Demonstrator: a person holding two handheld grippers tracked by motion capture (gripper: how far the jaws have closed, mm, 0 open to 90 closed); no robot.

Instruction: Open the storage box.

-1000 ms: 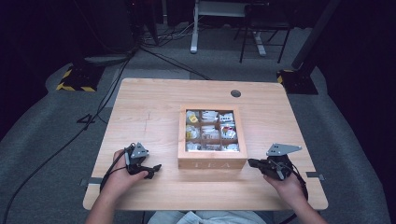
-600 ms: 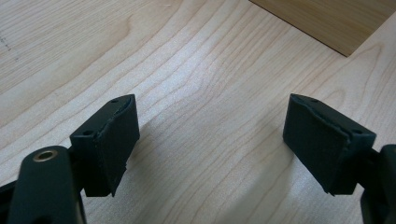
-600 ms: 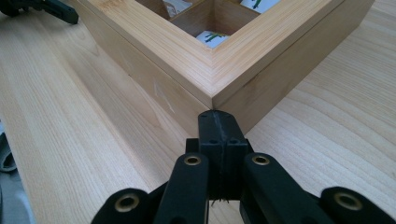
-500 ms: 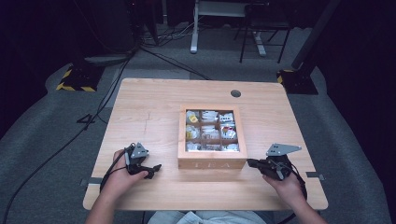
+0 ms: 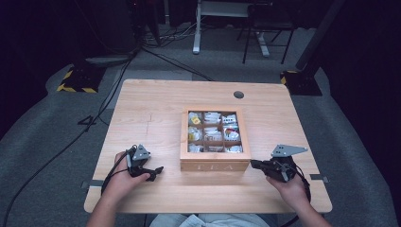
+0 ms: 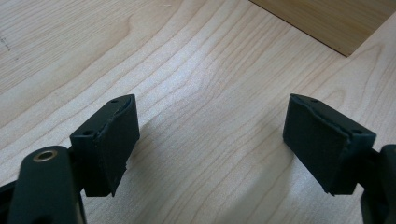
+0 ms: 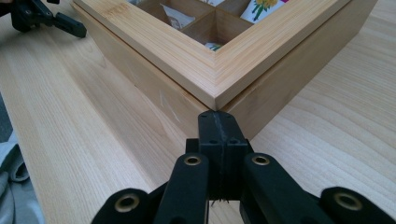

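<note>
Hiding the tea box (image 7: pixel 219 70) lid seam, perhaps touching: right gripper (image 7: pixel 218 122).

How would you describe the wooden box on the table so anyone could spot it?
On the pale wooden table, look right of centre, between the two grippers. The square tea box sits there, its windowed lid showing nine compartments of tea packets.

High view overlooks table (image 5: pixel 156 109); gripper views sit close, sharing box (image 7: pixel 224 70).
</note>
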